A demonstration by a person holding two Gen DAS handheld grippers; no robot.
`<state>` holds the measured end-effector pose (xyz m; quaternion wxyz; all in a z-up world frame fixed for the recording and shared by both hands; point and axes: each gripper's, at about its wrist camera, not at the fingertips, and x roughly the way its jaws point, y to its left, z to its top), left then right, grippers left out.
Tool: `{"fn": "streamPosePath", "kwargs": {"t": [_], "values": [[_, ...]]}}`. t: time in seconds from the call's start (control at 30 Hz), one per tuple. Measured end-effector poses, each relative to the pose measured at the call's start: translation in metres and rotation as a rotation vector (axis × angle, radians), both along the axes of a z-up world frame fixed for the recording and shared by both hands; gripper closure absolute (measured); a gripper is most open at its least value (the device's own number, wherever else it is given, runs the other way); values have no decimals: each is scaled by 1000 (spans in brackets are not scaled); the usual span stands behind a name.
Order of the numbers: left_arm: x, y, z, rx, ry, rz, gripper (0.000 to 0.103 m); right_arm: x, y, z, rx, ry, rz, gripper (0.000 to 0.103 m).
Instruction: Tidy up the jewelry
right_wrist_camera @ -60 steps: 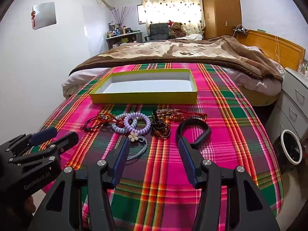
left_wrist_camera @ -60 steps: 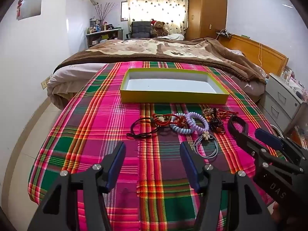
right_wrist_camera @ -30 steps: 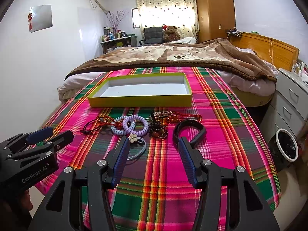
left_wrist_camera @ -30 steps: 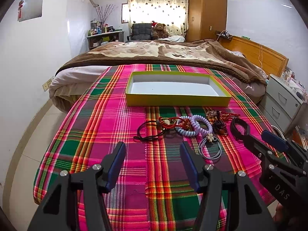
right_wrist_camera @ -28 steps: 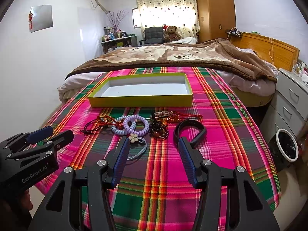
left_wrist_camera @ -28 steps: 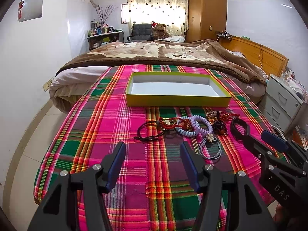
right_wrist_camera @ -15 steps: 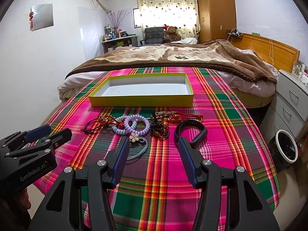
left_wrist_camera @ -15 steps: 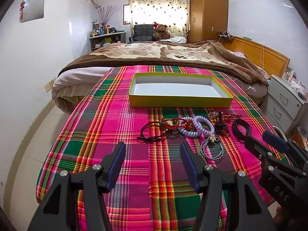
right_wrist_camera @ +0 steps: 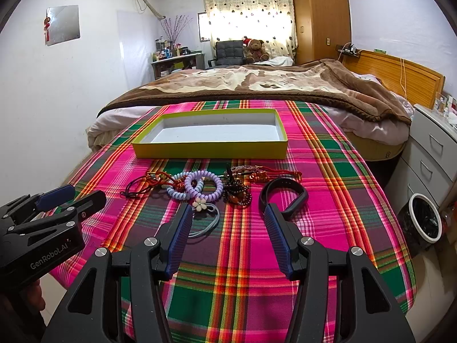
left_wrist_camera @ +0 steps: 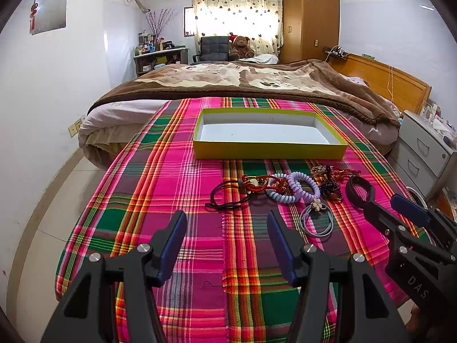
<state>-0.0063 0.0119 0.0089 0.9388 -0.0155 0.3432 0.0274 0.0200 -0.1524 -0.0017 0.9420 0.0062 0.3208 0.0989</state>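
Both tools had drawn back a little since two seconds earlier, so the jewelry and the yellow tray [left_wrist_camera: 270,150] sat higher and smaller in each view. The left gripper [left_wrist_camera: 225,238] hung above the plaid cloth [left_wrist_camera: 171,177] at the bottom centre of its frame, jaws wide apart and holding nothing. The right gripper [right_wrist_camera: 225,235] was likewise spread and empty, low in its own frame.

The jewelry lay untouched in a row across mid-frame, just in front of the tray: a black cord [left_wrist_camera: 225,198], a red cord piece [left_wrist_camera: 255,183], a pale blue coil tie [left_wrist_camera: 278,194], a purple coil tie [right_wrist_camera: 204,187], a flower hair tie [right_wrist_camera: 204,214], dark beads [right_wrist_camera: 237,193] and a black band [right_wrist_camera: 284,197]. The tray held nothing.
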Motion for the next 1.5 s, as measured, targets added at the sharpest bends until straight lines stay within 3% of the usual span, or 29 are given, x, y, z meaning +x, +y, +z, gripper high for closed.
{"fn": "streamPosePath", "kwargs": {"t": [1.2,1.5], "values": [[4,3,-2,-4,15,-9,43,5,5,-5,-3,10,7,50],[13,18,-7,-45,40,-43,43,12,-6,-8,17,25,15,50]]}}
